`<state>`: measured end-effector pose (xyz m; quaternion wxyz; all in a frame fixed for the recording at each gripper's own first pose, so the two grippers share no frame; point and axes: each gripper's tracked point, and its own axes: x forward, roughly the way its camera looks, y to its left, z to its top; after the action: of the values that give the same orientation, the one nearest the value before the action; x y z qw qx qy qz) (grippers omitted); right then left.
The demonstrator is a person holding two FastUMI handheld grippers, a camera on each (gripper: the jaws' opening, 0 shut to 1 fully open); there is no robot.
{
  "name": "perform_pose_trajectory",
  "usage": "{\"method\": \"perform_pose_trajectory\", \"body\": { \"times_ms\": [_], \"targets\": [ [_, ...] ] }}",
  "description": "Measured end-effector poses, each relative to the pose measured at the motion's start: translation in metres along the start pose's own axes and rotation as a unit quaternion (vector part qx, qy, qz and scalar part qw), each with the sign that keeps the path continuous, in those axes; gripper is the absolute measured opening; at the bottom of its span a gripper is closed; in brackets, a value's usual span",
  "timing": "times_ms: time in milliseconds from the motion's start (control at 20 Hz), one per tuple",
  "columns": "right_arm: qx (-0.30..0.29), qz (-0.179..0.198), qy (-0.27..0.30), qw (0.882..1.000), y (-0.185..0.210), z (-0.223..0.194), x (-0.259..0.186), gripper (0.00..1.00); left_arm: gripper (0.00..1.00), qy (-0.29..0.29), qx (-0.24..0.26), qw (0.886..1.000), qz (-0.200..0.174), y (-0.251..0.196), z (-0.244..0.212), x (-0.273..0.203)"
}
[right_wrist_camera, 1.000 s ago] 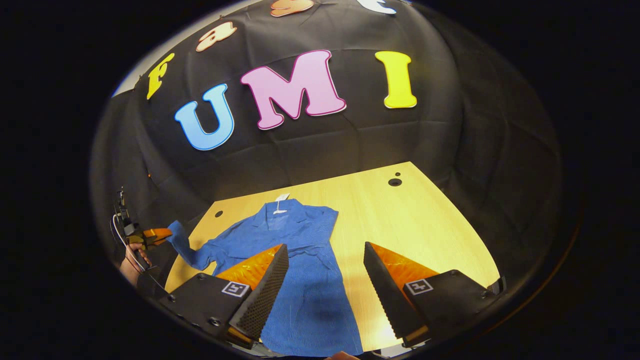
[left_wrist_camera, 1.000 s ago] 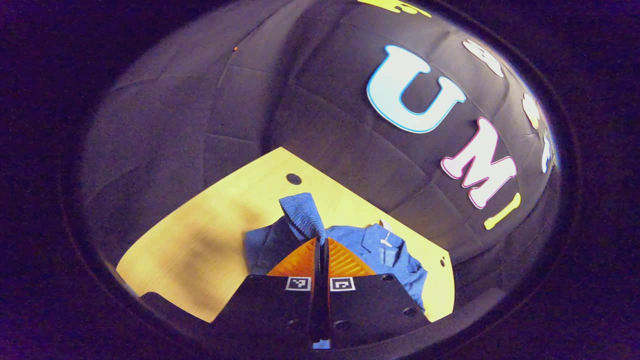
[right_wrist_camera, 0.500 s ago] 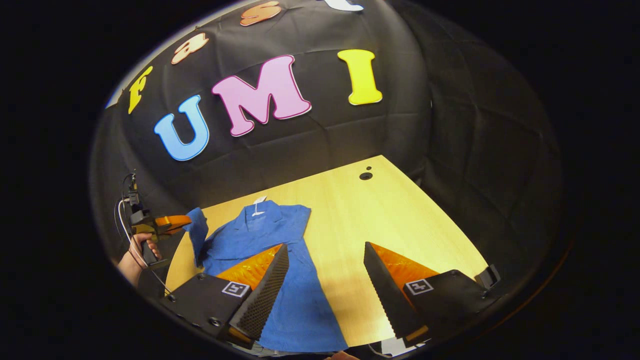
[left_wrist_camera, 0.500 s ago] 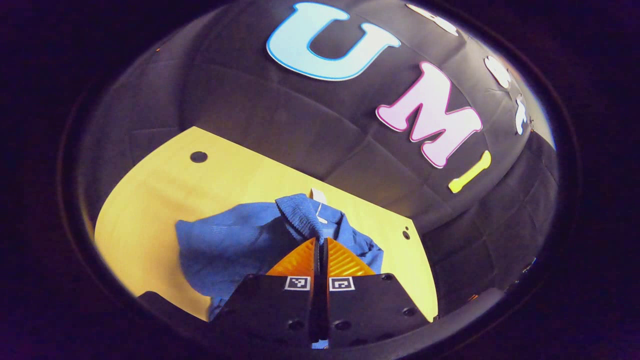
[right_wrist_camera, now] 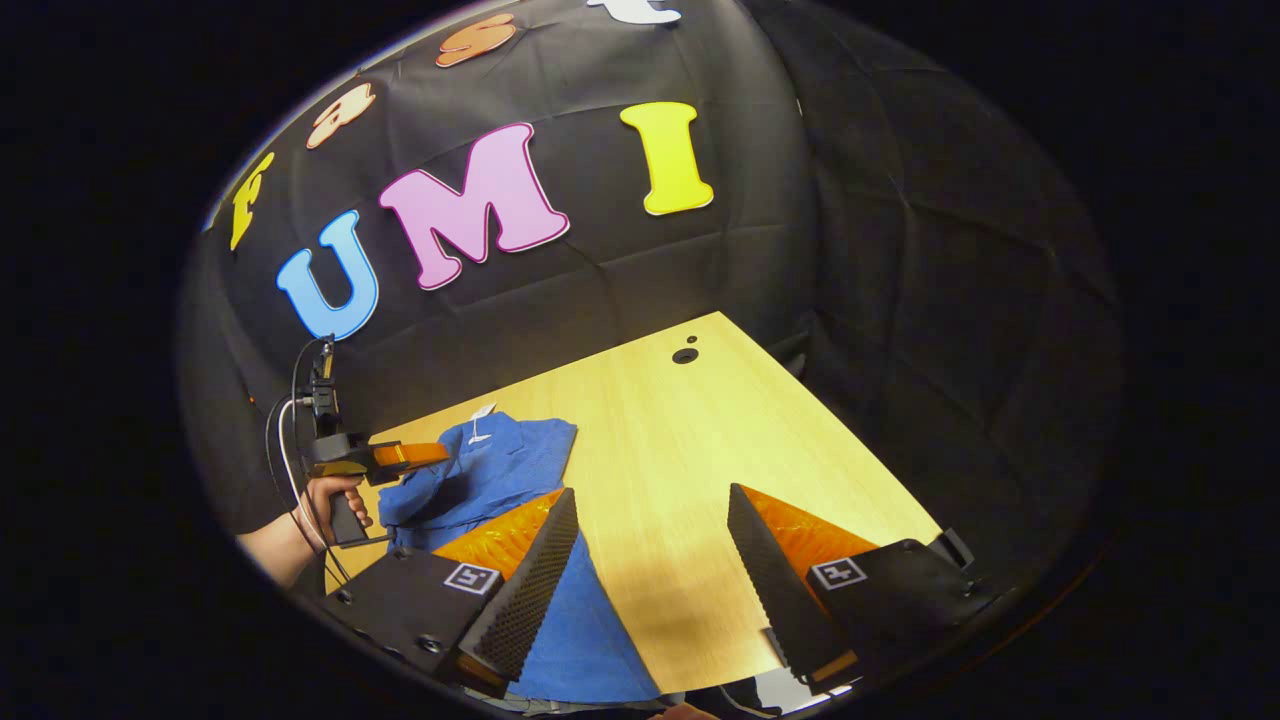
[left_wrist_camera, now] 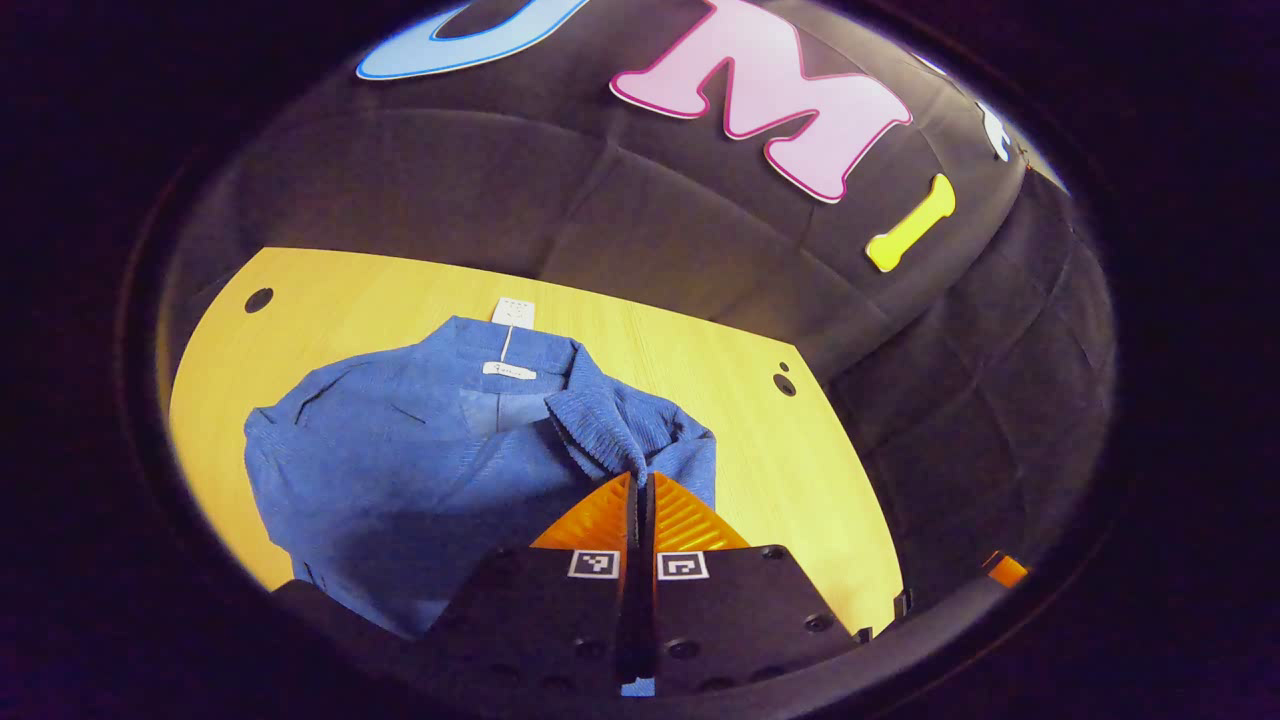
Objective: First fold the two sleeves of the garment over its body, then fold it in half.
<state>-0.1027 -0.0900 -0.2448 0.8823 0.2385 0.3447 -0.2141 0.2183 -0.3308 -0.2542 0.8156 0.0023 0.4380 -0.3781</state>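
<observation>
A blue garment lies on the wooden table, collar and white tag at the far side. My left gripper is shut on its ribbed sleeve cuff, held up over the garment's body. In the right gripper view the garment lies at the table's left, and the left gripper hangs above it, held by a hand. My right gripper stands open above the table, nothing between its fingers, its left finger over the garment's lower part.
Cable holes sit in the table: two at the far right corner and one at the far left. The black cloth wall closes in behind and beside the table. Bare wood lies right of the garment.
The left gripper has carried the sleeve cuff inward from off the table's left side to above the garment's body. The right gripper has drifted to the right, staying open.
</observation>
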Motion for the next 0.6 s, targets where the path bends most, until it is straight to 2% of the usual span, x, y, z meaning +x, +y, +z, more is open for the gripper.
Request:
{"method": "perform_pose_trajectory", "body": {
  "times_ms": [400, 550, 600],
  "targets": [
    [0.003, -0.003, 0.012, 1.0, -0.017, -0.007, 0.006, 0.97, 0.0, 0.058, 0.029, 0.996, 0.058, 0.005, -0.033, 0.048],
    [0.004, -0.002, 0.015, 1.0, -0.019, -0.01, 0.005, 0.97, 0.01, 0.068, 0.026, 0.996, 0.051, -0.003, -0.039, 0.057],
    [0.003, -0.003, 0.017, 1.0, -0.02, -0.011, 0.006, 0.97, 0.07, 0.072, 0.028, 0.996, 0.047, -0.007, -0.042, 0.06]
  ]
}}
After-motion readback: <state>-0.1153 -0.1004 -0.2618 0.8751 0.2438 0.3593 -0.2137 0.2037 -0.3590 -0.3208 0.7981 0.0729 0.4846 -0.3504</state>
